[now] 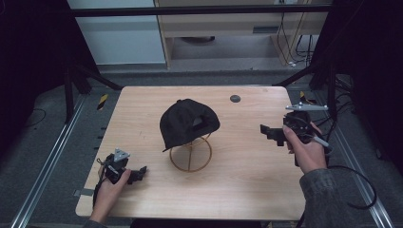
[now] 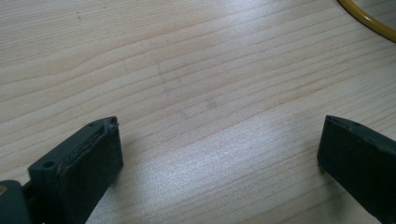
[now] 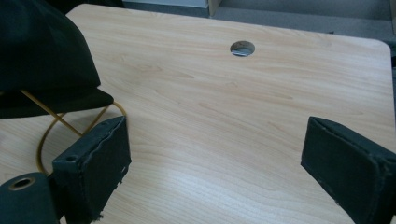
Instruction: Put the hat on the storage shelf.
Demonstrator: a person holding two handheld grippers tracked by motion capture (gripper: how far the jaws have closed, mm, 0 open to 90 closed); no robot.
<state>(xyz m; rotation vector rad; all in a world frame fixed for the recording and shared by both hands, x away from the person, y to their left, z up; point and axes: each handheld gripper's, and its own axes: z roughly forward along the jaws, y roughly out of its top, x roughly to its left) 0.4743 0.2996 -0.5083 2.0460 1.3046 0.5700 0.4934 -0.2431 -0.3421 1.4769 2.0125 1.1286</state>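
Observation:
A black cap rests on a yellow wire stand in the middle of the wooden table. My left gripper lies low near the table's front left corner, open, with bare wood between its jaws. A curve of the yellow wire stand crosses the top right corner of the left gripper view. My right gripper is held above the table's right side, open and pointing left toward the cap. In the right gripper view the cap and stand sit at the left, beyond the open gripper.
A round grommet hole sits near the table's far edge, also visible as a hole in the right gripper view. Dark frame posts stand at both sides, and cables trail off the right edge.

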